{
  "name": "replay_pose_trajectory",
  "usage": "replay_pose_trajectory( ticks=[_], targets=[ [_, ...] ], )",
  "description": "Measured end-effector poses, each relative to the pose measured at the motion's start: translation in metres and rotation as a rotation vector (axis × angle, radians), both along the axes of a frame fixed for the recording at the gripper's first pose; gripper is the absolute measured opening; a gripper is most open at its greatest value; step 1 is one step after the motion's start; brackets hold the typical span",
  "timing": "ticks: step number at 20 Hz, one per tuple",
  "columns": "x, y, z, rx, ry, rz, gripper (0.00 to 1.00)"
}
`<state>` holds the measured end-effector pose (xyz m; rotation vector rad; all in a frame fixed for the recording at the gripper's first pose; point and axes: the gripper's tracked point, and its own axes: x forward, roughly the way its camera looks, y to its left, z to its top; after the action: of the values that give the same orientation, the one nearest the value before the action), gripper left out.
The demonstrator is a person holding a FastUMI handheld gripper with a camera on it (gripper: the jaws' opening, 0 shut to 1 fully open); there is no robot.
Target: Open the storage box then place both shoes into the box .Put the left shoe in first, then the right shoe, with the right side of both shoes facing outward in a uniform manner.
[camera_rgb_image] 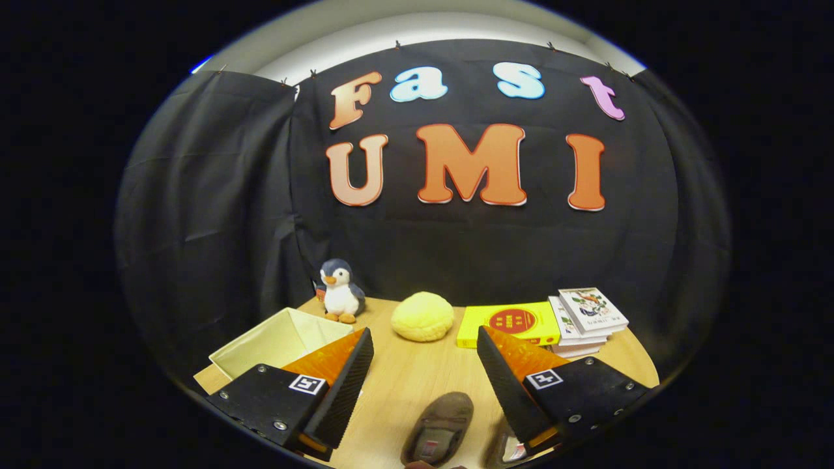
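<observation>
Two brown shoes lie on the wooden table below my gripper point(423, 345). One shoe point(438, 430) sits between the fingers, low in the gap, its opening facing up. The second shoe point(505, 446) is half hidden under the right finger point(515, 371). The fingers stand wide apart and hold nothing, hovering above the table. The cream fabric storage box point(277, 345) stands open just left of the left finger point(339, 371), which hides part of its right wall. Its inside looks empty.
A plush penguin point(340, 292) stands at the table's back behind the box. A yellow round cushion point(422, 316) lies ahead of the fingers. A yellow book point(511, 322) and a stack of books point(586, 316) lie at the back right.
</observation>
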<state>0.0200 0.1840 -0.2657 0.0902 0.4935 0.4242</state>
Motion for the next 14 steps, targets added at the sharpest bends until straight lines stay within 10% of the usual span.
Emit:
replay_pose_trajectory(
  ticks=[14],
  targets=[
    [-0.074, -0.051, -0.176, -0.161, 0.473, -0.018, 0.91]
  ],
)
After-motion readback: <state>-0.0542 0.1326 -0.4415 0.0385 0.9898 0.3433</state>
